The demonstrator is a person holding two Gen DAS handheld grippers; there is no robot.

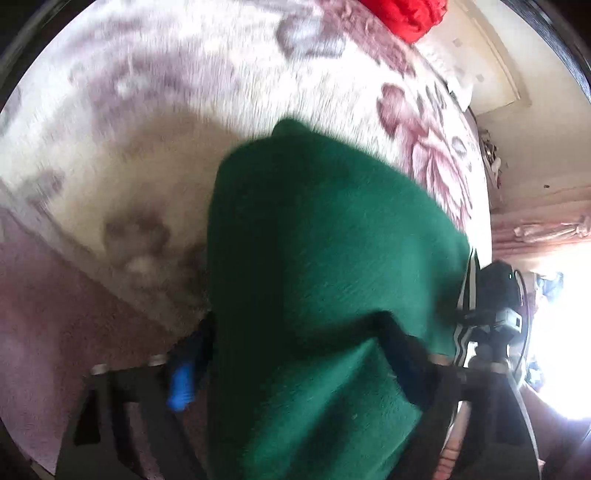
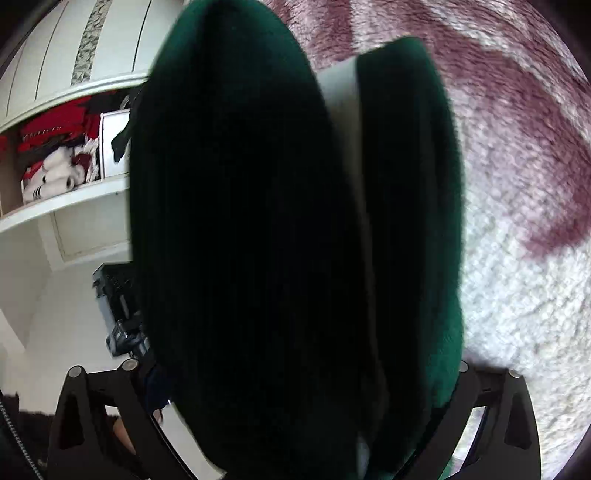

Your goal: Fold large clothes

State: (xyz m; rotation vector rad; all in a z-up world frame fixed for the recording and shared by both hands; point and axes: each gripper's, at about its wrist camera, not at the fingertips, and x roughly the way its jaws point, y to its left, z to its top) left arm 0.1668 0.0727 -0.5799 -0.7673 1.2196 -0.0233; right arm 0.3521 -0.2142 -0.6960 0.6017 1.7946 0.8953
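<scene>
The green fleece garment (image 1: 325, 280) fills the centre of both views, draped over each gripper above the floral blanket (image 1: 155, 110). Whether the left gripper (image 1: 295, 373) or right gripper (image 2: 295, 398) clamps it, I cannot tell. Folding seems midway; laying it flat remains.

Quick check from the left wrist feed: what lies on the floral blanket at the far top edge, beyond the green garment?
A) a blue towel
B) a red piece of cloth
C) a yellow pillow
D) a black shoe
B: a bunched red cloth lies at the far edge of the floral blanket, beyond the green garment.
</scene>
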